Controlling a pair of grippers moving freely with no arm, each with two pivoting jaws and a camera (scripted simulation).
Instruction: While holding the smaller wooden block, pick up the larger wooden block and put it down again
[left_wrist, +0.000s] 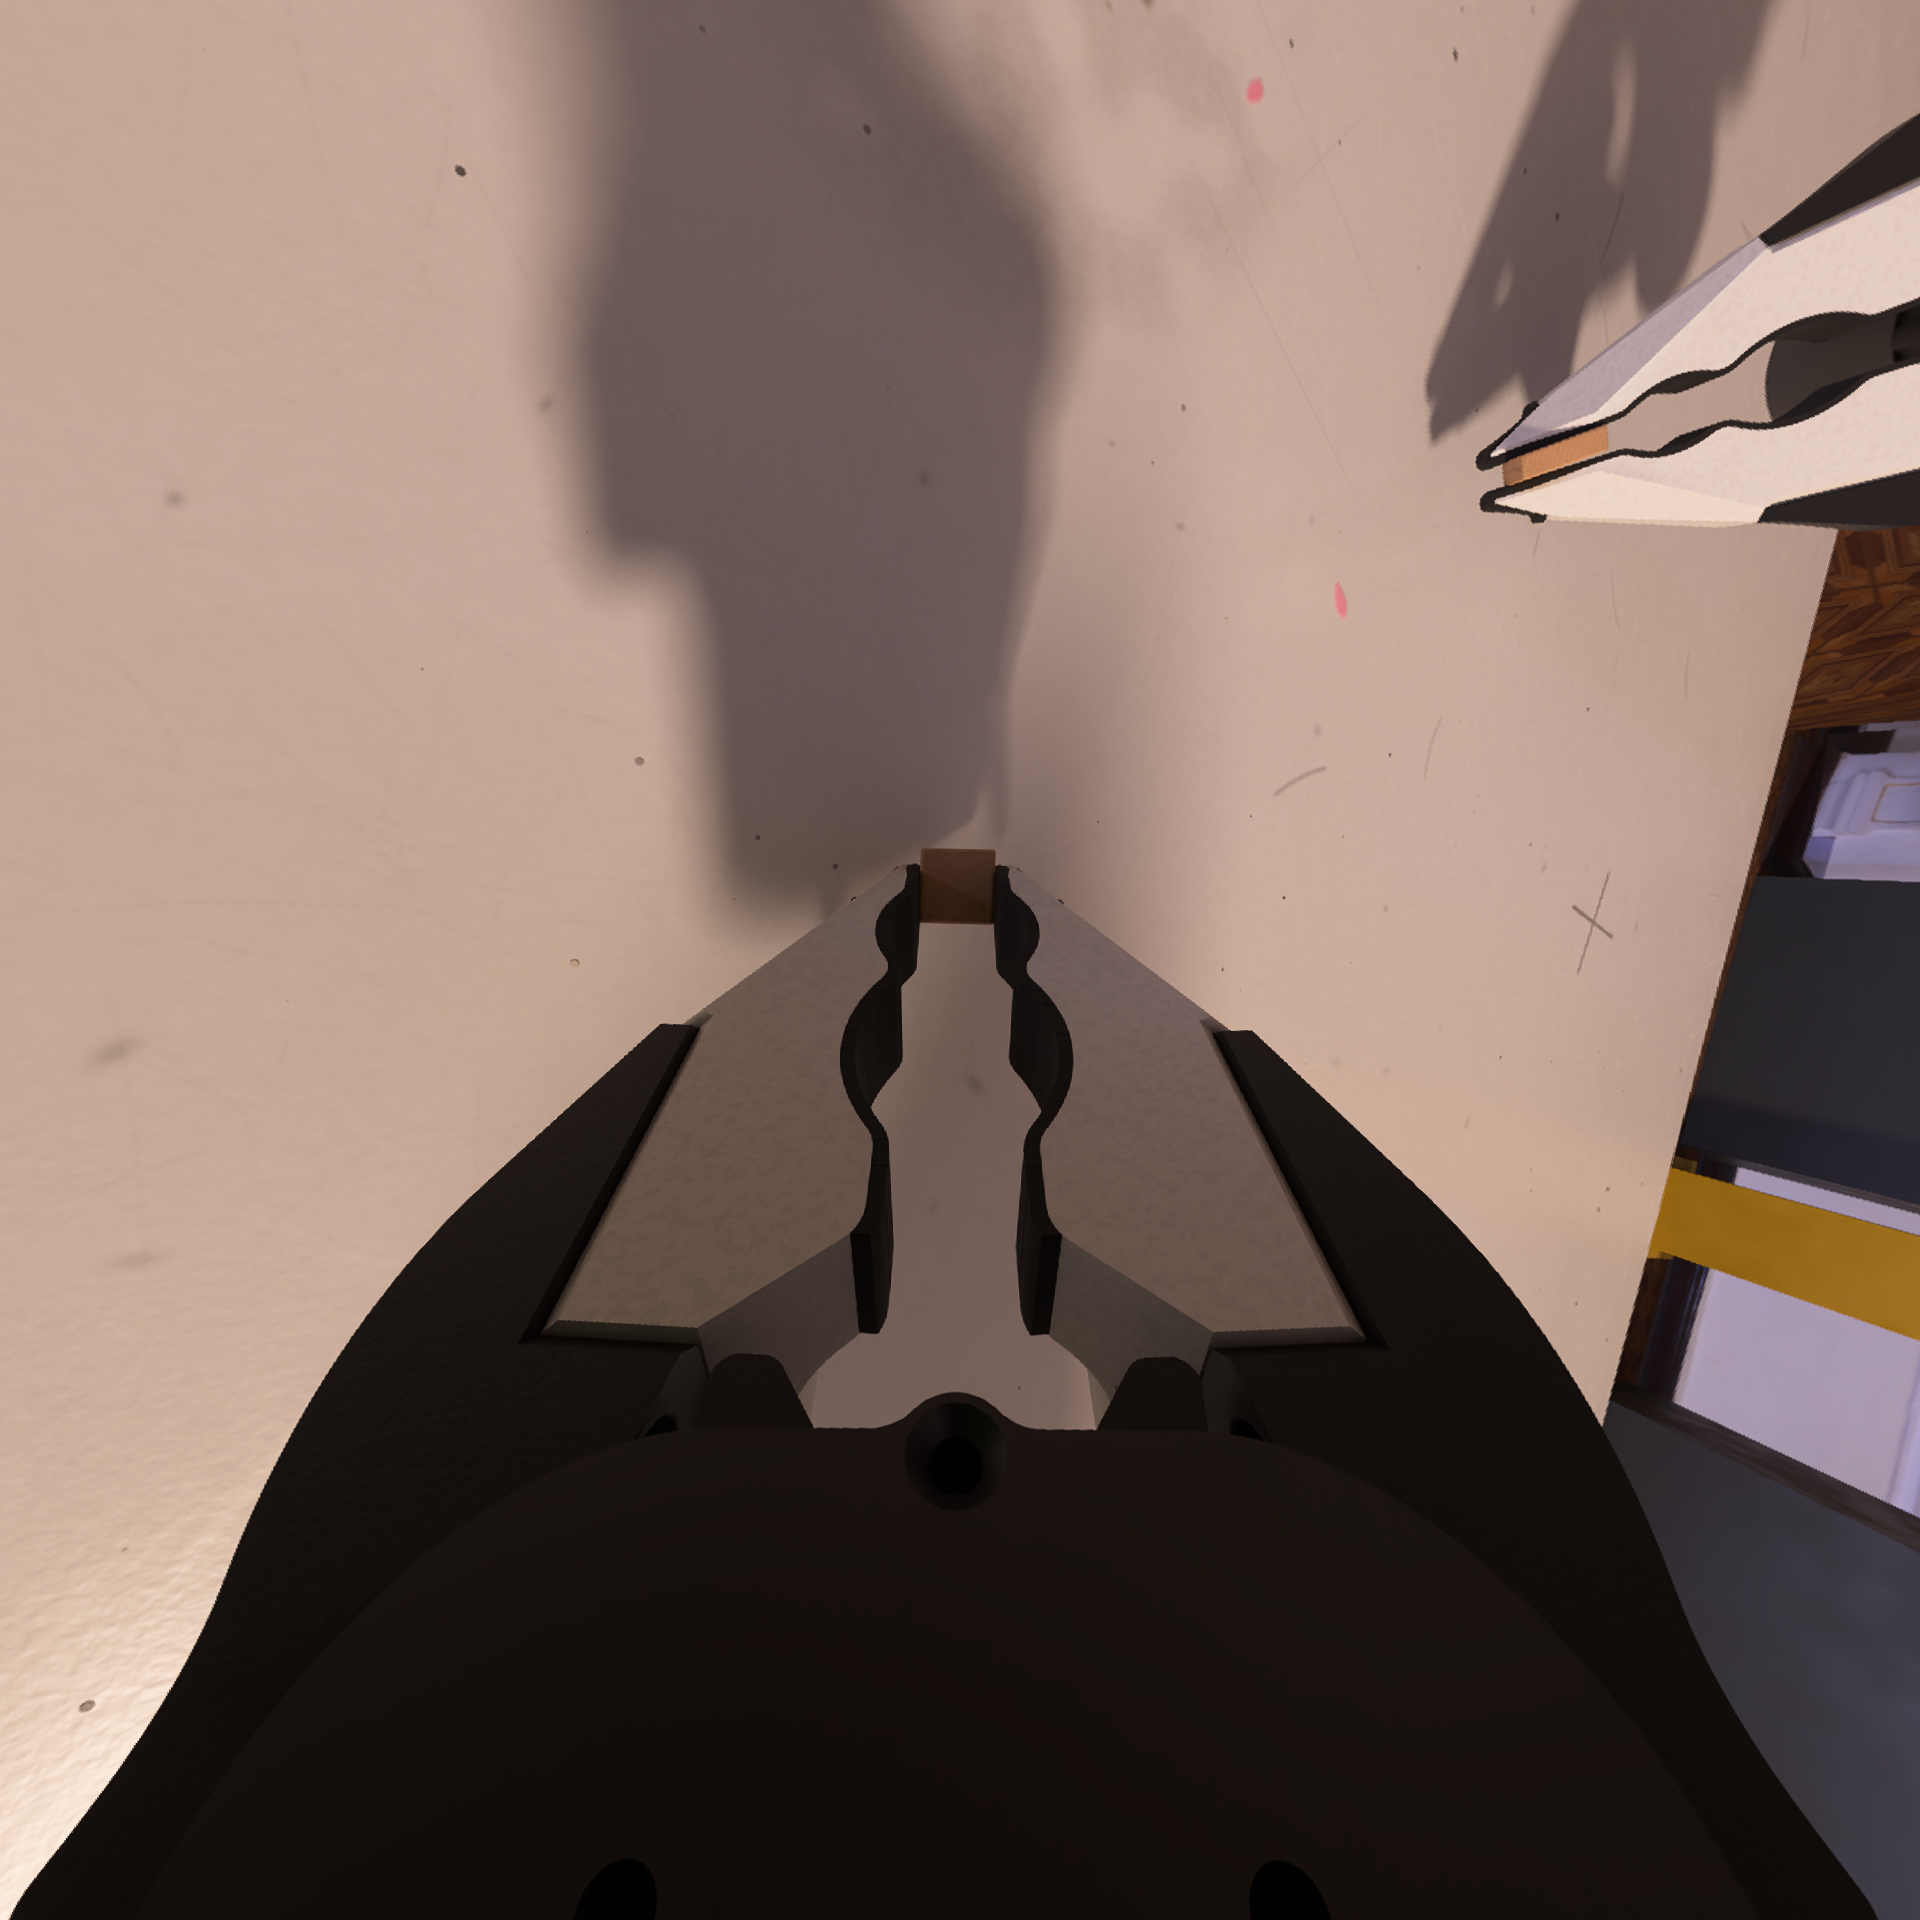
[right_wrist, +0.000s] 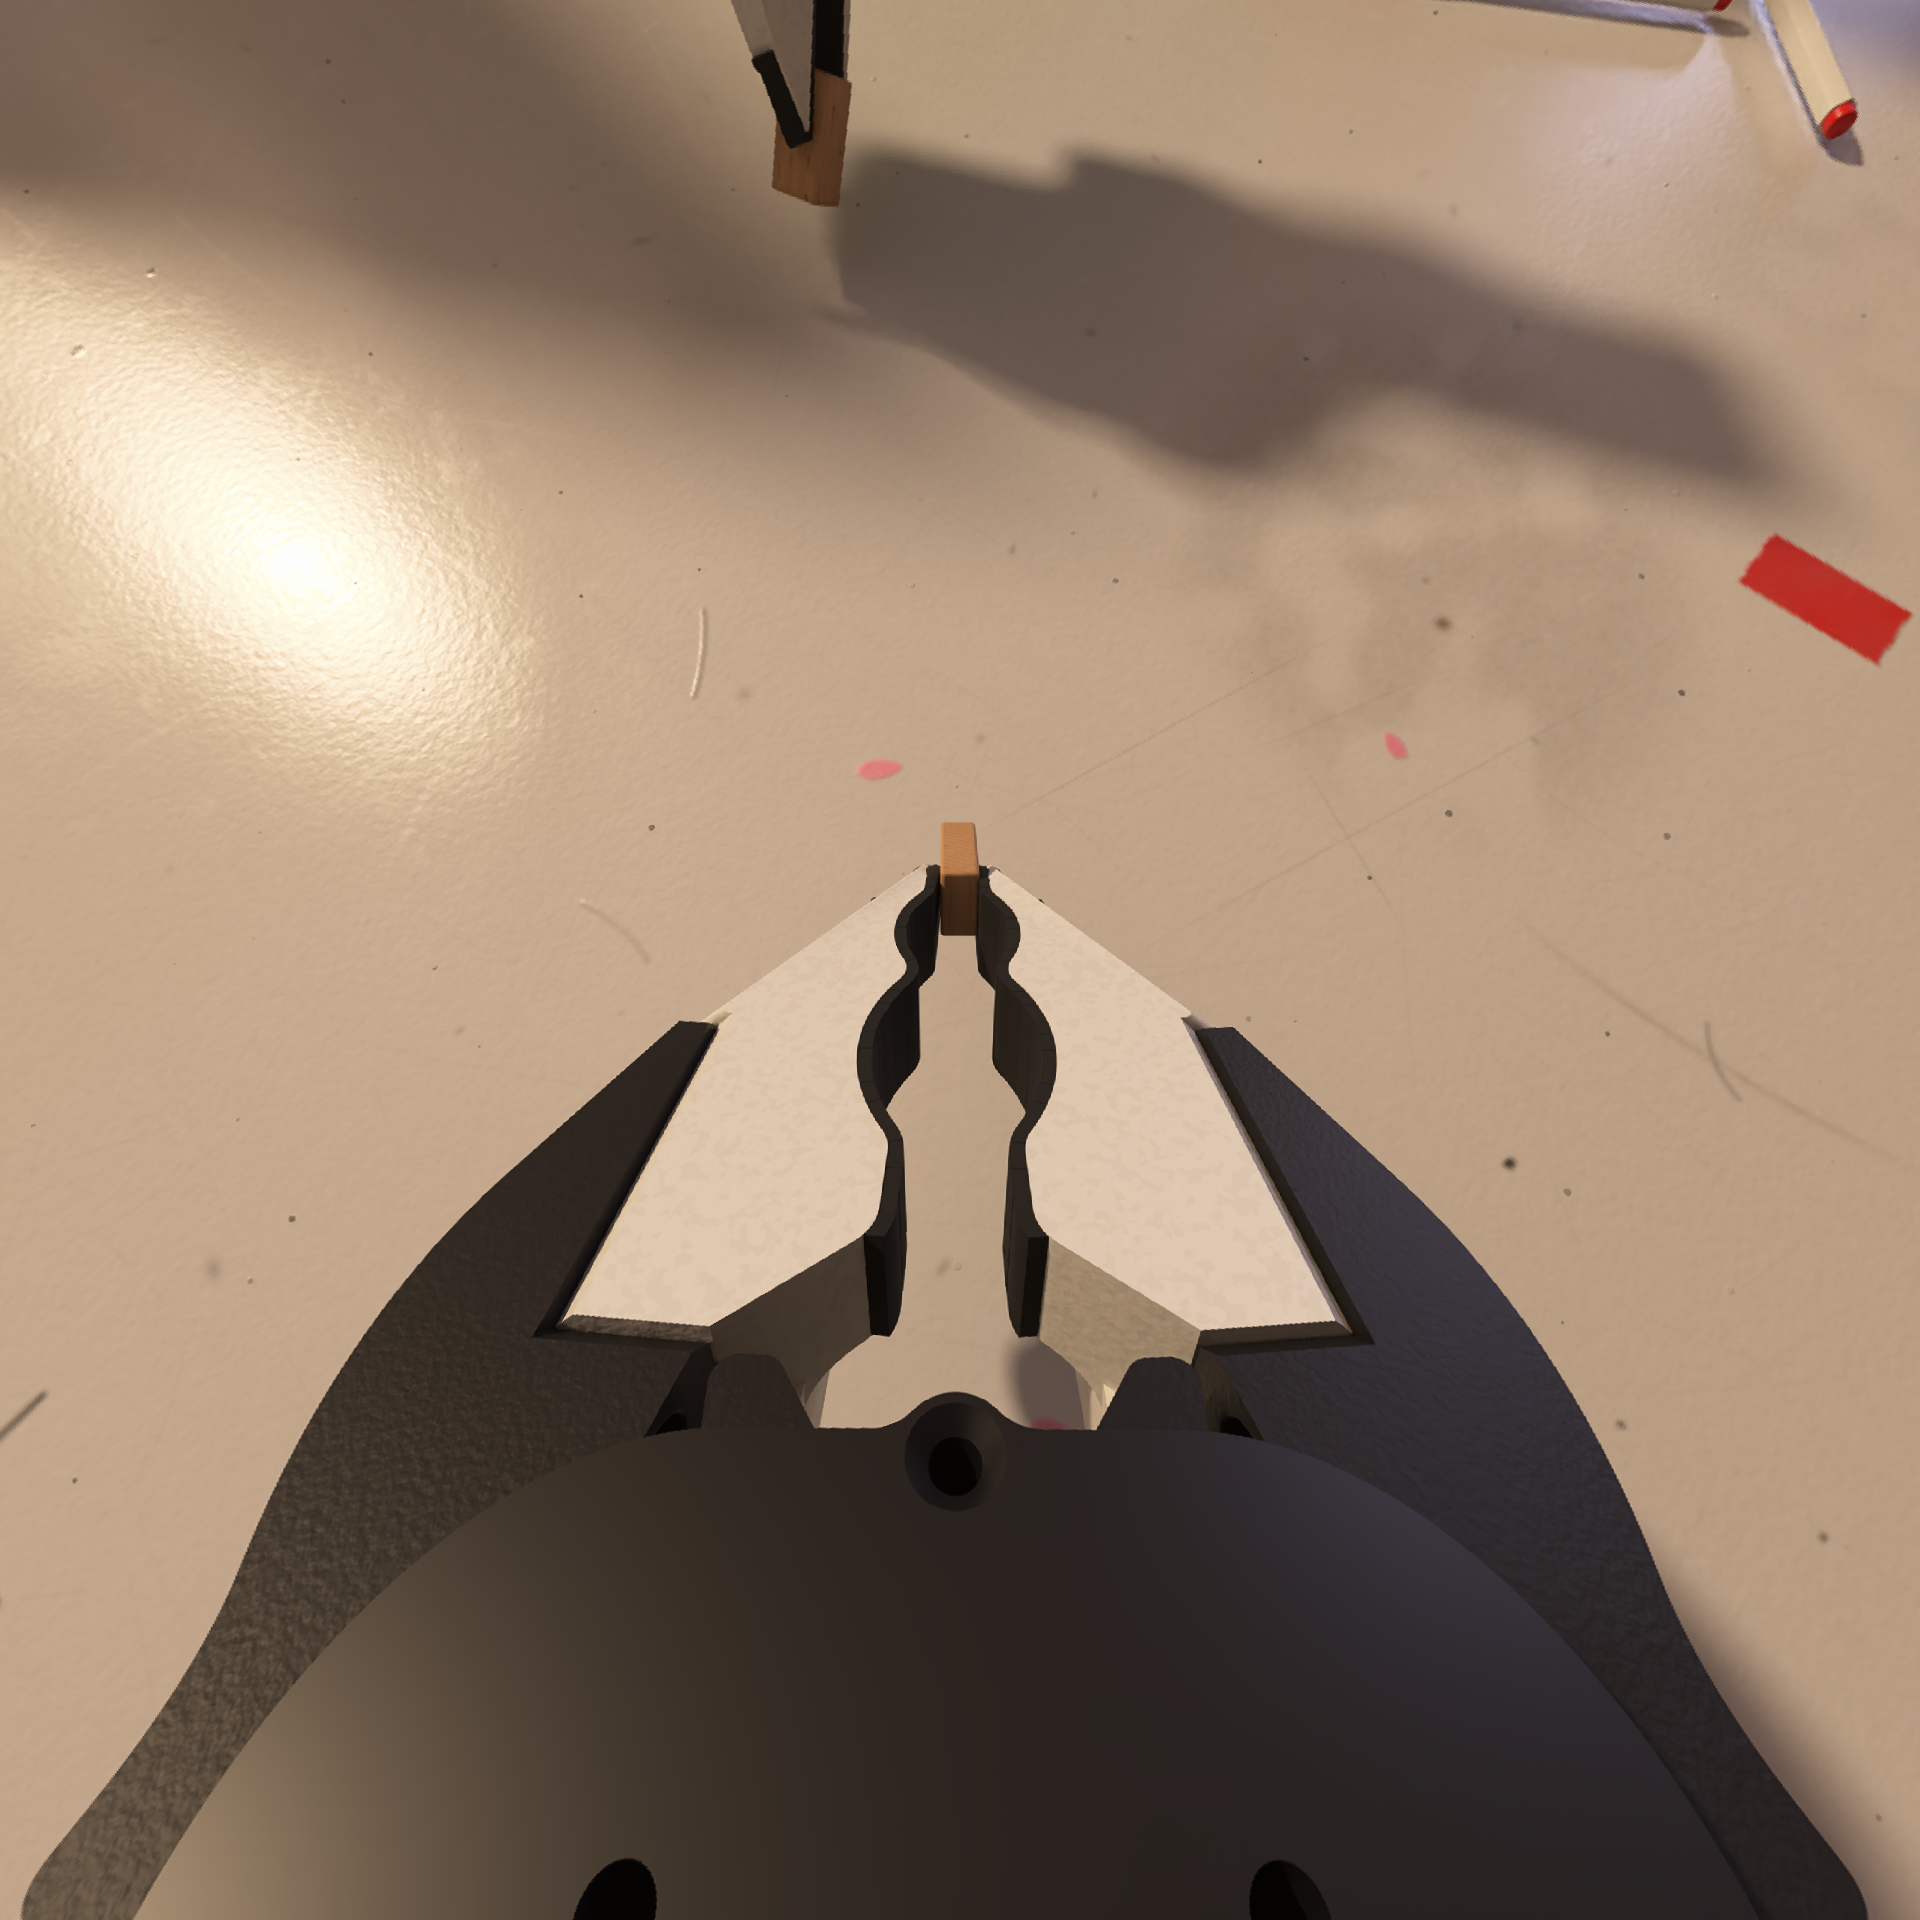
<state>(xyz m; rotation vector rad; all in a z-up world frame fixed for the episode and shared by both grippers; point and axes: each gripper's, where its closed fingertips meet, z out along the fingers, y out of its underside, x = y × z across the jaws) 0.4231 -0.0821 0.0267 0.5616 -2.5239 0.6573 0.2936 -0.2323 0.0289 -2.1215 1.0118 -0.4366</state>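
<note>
Your left gripper (left_wrist: 956, 881) squeezes the larger wooden block (right_wrist: 810, 140), long end pointing down over the table (right_wrist: 416, 935) (not touching, I think); your right gripper (right_wrist: 958, 896) squeezes the smaller wooden block (right_wrist: 958, 847).

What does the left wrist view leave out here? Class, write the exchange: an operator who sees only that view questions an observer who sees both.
Operator: I see only a square end of the larger wooden block in my left gripper. How long is it?
Observer: The right wrist view shows an elongated piece hanging down past the left fingertips. Its shadow lies apart from it on the table, so it looks lifted.
Operator: Is anything on the table outside my frame?
Observer: Yes. A strip of red tape lies flat off to the right, and a white marker with a red cap lies at the far edge.
</note>
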